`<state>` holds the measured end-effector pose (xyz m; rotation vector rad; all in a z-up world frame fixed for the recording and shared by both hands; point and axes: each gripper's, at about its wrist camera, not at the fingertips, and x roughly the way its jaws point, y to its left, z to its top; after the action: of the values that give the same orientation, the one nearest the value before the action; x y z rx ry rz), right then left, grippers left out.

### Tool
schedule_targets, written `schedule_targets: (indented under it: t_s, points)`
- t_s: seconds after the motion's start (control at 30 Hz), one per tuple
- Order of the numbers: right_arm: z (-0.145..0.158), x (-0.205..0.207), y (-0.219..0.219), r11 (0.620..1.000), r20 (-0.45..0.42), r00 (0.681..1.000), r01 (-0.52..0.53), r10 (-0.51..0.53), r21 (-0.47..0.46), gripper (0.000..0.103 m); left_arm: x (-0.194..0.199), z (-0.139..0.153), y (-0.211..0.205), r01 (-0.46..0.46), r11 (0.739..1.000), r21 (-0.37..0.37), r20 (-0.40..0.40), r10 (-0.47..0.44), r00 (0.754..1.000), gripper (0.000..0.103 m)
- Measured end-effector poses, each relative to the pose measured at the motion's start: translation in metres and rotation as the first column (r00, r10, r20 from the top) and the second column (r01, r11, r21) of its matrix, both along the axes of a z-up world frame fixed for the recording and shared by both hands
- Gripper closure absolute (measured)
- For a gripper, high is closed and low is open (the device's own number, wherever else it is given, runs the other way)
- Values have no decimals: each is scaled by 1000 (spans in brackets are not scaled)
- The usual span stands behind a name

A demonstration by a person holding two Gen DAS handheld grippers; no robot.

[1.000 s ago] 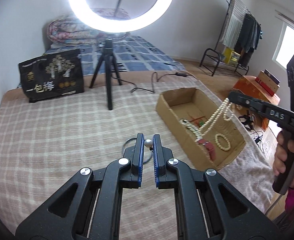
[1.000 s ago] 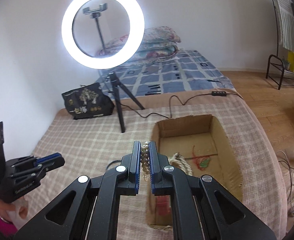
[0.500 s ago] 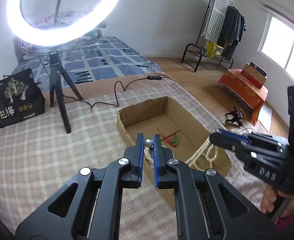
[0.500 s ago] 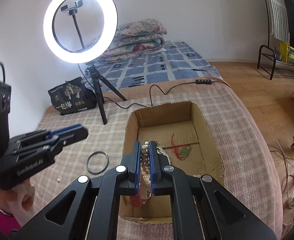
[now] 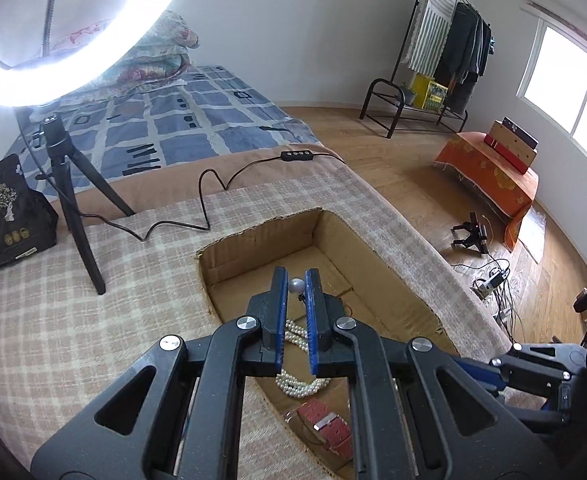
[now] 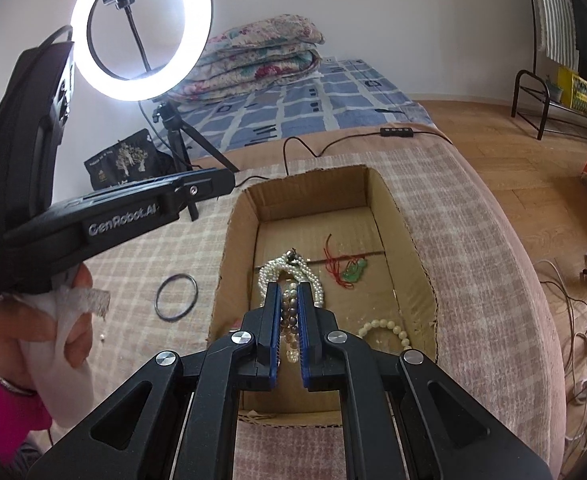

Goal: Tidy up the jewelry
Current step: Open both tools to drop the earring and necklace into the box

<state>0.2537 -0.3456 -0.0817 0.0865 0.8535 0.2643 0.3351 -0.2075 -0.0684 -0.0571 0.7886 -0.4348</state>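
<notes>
The left hand-held gripper is above the open brown cardboard box that stands on the bed covered with a beige checked blanket. Its blue-lined fingers are close together and pinch a small round silver-grey pearl bead near the tips. Something small and dark hangs just under the bead; I cannot tell what it is.

The right hand-held gripper is also over the box, at the near end. Its jaws are narrow and clamp a strand of mixed brown, grey and cream round beads, which runs down between the blue pads.

Inside the box, on the cardboard floor, lies a bundle of white pearl necklaces near the middle. Beside it, toward the right wall, is a red cord with a green pendant. A cream bead bracelet lies in the near right corner. In the left wrist view a red woven watch strap with a metal buckle lies at the near end of the box, close to the pearls.

Outside the box, on the blanket to its left, lies a thin black ring-shaped bangle. Further back a lit white ring light on a black tripod stands on the blanket, with a black printed bag beside it.
</notes>
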Motion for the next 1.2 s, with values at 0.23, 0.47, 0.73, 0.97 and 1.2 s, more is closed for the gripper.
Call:
schedule_targets:
  t_s: [0.23,0.47,0.73,0.97,1.2]
  points:
    - [-5,-4,-5,1000,-25,1000,-6,6,-2,96,11,-3,-13,1,1000,12,-6,-1,1000,96]
    - [-3,-10,-6,998,-7,1000,0,-1,-60,66,13,-1,-16,-22,999,28,-6,22,1000,54]
    - [2,-10,-5,995,12,1000,23,-21,-96,35,9,11,-8,-64,997,36,31,62,998,32]
    - [7,-12,2,993,18,1000,8,-6,-116,35,-1,21,5,-87,995,53,53,84,995,31]
    - [14,-16,11,992,40,999,-7,12,-130,35,-16,33,25,-115,992,60,75,111,991,31]
